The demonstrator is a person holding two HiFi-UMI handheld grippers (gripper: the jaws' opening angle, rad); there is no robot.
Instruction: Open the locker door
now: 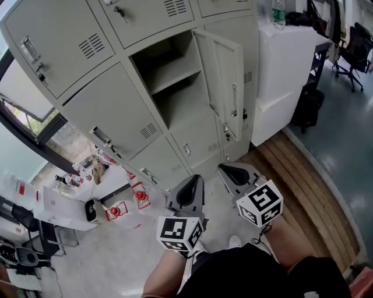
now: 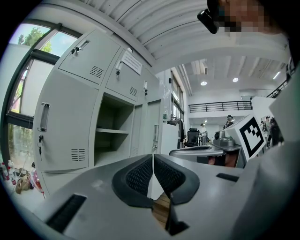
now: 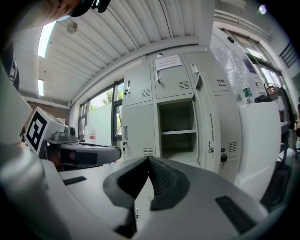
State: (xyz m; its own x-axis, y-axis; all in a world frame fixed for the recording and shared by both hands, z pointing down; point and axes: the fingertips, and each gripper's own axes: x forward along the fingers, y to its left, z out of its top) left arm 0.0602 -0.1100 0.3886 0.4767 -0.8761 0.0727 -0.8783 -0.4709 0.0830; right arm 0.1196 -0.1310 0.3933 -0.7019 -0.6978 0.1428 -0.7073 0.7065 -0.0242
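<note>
A bank of grey metal lockers point(image 1: 99, 110) stands ahead. One middle locker's door point(image 1: 224, 81) is swung wide to the right, showing an empty compartment with a shelf point(image 1: 169, 73). The same open compartment point(image 2: 112, 133) shows in the left gripper view, and the compartment point(image 3: 177, 133) with its door point(image 3: 206, 126) in the right gripper view. Both grippers hang low, well short of the lockers. My left gripper point(image 1: 187, 187) is shut with nothing between its pads. My right gripper point(image 1: 229, 171) is shut too, also holding nothing.
A white cabinet point(image 1: 285, 70) with a bottle point(image 1: 279, 13) on top stands right of the lockers. Red items and clutter point(image 1: 125, 206) lie on the floor at the left. Wooden planking point(image 1: 303, 192) runs along the right. Office chairs point(image 1: 355, 46) stand at the far right.
</note>
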